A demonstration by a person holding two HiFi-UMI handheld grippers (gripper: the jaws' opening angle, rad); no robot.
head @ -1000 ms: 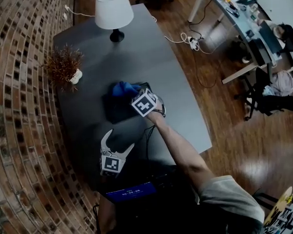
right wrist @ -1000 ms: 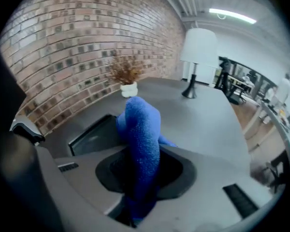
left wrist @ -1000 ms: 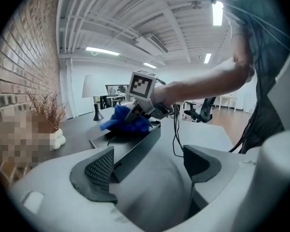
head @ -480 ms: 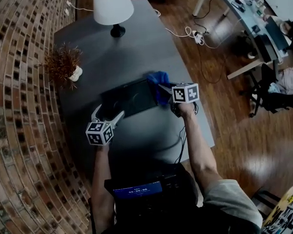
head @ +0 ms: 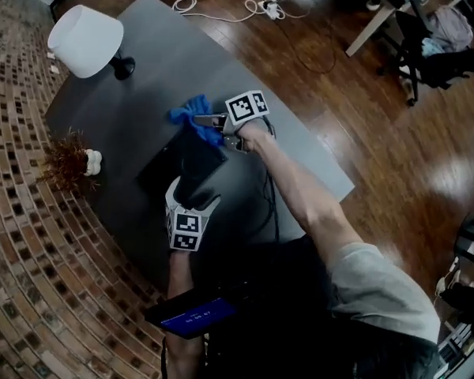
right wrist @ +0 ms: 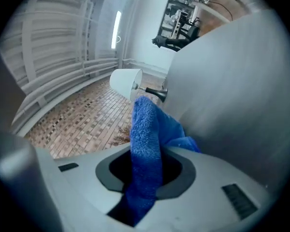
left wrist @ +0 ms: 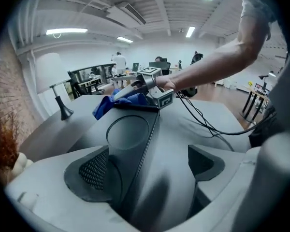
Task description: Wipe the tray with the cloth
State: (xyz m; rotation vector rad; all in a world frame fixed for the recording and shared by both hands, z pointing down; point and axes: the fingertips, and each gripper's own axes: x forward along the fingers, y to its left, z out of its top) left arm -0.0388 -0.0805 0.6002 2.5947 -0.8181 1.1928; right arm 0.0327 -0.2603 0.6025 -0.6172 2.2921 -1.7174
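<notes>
A dark tray [head: 170,166] with a round recess [left wrist: 128,132] lies on the grey table [head: 300,164]. My right gripper [head: 202,121] is shut on the blue cloth [head: 191,114], which hangs at the tray's far end. The cloth [right wrist: 146,129] fills the gap between that gripper's jaws [right wrist: 145,173]. My left gripper [head: 193,197] stands at the tray's near end. Its jaws are opening, with the tray's near edge between them and close to the left pad [left wrist: 94,170]. The right pad [left wrist: 205,161] stands apart from the tray.
A white lamp [head: 85,42] stands at the table's far corner, and a dried plant in a small pot [head: 69,163] sits by the brick wall. Black cables [left wrist: 208,124] trail over the table from the right gripper. Desks and chairs stand beyond the table.
The right gripper has carried the cloth across the tray to its far end. The left gripper has come up from the table's front to the tray's near end and its jaws stand wider.
</notes>
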